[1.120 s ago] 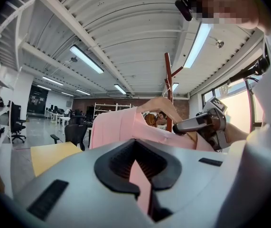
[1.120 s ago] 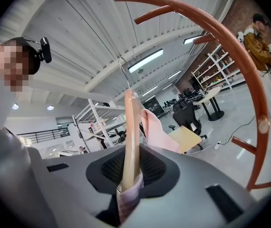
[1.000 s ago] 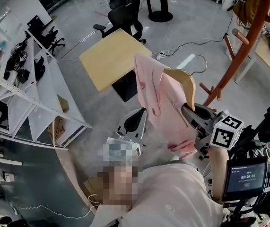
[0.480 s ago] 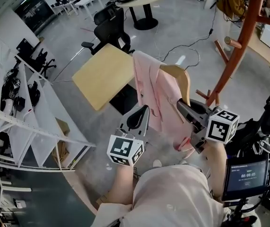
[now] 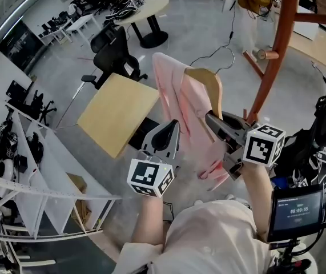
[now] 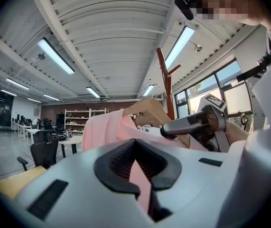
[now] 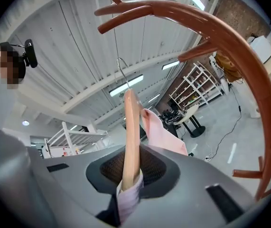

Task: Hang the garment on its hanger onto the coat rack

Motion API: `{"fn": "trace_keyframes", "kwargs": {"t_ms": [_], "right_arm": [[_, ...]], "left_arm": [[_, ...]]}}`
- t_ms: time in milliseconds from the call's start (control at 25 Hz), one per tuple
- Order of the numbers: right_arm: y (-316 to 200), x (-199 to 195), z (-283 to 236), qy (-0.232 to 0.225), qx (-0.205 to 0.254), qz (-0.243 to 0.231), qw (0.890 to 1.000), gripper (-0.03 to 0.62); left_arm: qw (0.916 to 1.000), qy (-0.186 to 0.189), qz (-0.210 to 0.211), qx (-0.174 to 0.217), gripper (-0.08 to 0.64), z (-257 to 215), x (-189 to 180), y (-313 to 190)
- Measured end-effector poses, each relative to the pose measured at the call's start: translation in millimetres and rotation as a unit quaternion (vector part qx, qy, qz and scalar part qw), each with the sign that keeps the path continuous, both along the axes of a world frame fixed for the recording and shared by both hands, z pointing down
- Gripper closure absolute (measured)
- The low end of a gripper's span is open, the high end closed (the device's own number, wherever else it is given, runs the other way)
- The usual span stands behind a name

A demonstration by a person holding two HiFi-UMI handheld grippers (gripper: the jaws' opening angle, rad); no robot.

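Observation:
A pink garment hangs on a wooden hanger with a wire hook, held up in front of me. My right gripper is shut on the hanger's lower end and the cloth over it; in the right gripper view the hanger runs up from between the jaws. My left gripper is at the garment's left edge, and a strip of pink cloth lies between its nearly closed jaws. The red-brown coat rack stands right of the hanger, its branches arching above it.
A yellow tabletop sits below left of the garment, with a black office chair and a round table beyond. White shelving runs along the left. A screen and black gear are at my right.
Both grippers and the garment stay together while the view has swung; the rack pole now stands closer to the hanger's right. The left gripper's marker cube has come into plain sight.

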State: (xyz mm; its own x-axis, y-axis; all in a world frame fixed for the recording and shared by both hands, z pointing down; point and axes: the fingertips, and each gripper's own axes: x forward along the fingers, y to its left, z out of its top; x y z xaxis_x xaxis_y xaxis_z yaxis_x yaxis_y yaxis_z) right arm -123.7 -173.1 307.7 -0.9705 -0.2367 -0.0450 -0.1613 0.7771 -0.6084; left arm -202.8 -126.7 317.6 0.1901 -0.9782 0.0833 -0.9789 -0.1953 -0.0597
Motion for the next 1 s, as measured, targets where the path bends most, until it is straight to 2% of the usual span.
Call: {"fn": "trace_keyframes", "kwargs": {"t_ms": [280,560,1000], "right_arm": [[-17.8,-7.9,-7.3,-0.017,-0.008,0.046,0.999,0.535],[-46.5,9.2,-9.2,-0.022,-0.019,0.089,0.996,0.535],[-73.6,30.5,23.6,-0.008,-0.056,0.141,0.988,0.534]], "left_arm": [[0.998,0.004,0.063,0.009,0.555,-8.3,8.8,-30.7],[0.9936,0.006,0.113,0.006,0.554,-12.0,37.5,-62.9],[0.9871,0.033,0.156,-0.012,0.555,12.5,68.1,-89.9]]}}
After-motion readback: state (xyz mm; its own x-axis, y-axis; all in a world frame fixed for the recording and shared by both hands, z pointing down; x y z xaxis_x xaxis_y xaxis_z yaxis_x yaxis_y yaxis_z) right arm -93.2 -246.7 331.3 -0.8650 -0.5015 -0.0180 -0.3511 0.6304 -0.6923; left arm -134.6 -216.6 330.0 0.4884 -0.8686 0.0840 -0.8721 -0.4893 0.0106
